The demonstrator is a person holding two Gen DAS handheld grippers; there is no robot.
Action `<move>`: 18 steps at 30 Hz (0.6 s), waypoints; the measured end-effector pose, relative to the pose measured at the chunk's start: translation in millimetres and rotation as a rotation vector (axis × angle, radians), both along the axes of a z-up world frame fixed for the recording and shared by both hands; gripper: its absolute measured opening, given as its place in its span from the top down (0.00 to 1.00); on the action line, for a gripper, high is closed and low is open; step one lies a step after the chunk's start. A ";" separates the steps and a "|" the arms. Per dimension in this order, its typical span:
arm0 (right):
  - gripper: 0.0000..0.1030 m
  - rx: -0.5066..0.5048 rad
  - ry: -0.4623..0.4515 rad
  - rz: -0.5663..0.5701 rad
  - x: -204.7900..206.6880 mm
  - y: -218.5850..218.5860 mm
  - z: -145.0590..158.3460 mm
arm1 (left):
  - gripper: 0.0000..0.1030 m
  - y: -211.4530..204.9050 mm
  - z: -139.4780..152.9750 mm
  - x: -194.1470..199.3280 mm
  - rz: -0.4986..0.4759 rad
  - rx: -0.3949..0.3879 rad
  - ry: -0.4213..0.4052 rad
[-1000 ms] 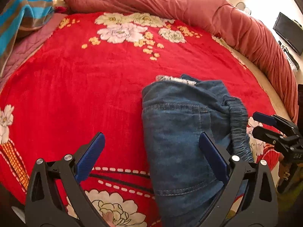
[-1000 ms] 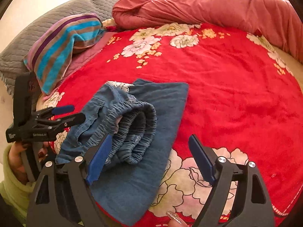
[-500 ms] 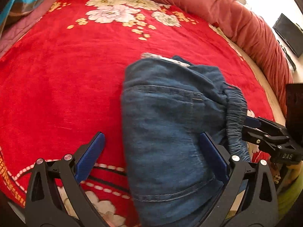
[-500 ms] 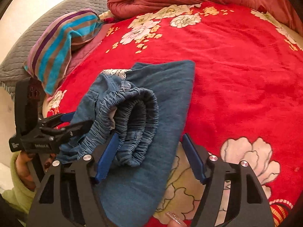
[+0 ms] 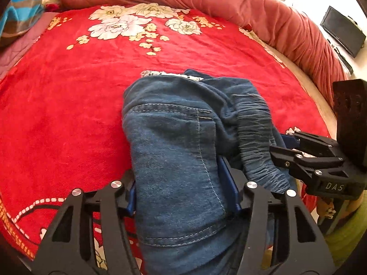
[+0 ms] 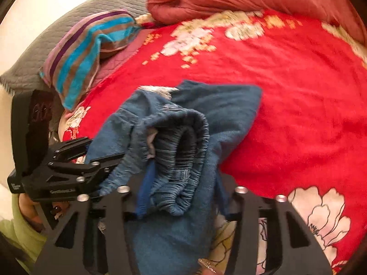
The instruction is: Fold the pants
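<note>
Bed: a red blanket with white and yellow flowers covers it and everything of mine sits on it
Quilt: a rust-pink quilt is bunched along the far edge of the bed, curving round toward my right
Headboard side: a grey quilted pillow lies at the far left, with a striped towel in blue, brown and purple draped over it
Screen: a dark flat screen stands off the bed at the far right of my left view
Pants: the blue denim pants lie folded in a thick bundle near the front edge of the bed, back pocket stitching facing up, gathered elastic waistband rolled on the side toward my right hand; a strip of white lace trim peeks out at the far end of the bundle
Left gripper: my fingers are drawn in against both sides of the near end of the bundle, blue pads pressed into the denim, so I am gripping it
Right gripper: my fingers are closed in on the waistband roll and the layer beneath it, one blue pad showing against the gathered fabric; I have hold of the pants here too
Each gripper shows in the other's view, close beside the bundle
</note>
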State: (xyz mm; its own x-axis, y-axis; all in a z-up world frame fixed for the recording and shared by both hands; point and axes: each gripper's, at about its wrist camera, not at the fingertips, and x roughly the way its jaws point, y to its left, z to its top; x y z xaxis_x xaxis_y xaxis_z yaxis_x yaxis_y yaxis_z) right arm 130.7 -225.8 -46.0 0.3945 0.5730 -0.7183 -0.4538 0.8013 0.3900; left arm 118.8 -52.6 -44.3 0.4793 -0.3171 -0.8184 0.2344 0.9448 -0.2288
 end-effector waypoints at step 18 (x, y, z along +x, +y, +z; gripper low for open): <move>0.67 0.024 -0.182 0.071 43.0 26.3 54.9 | 0.60 23.9 39.8 45.1 0.075 -0.064 -0.117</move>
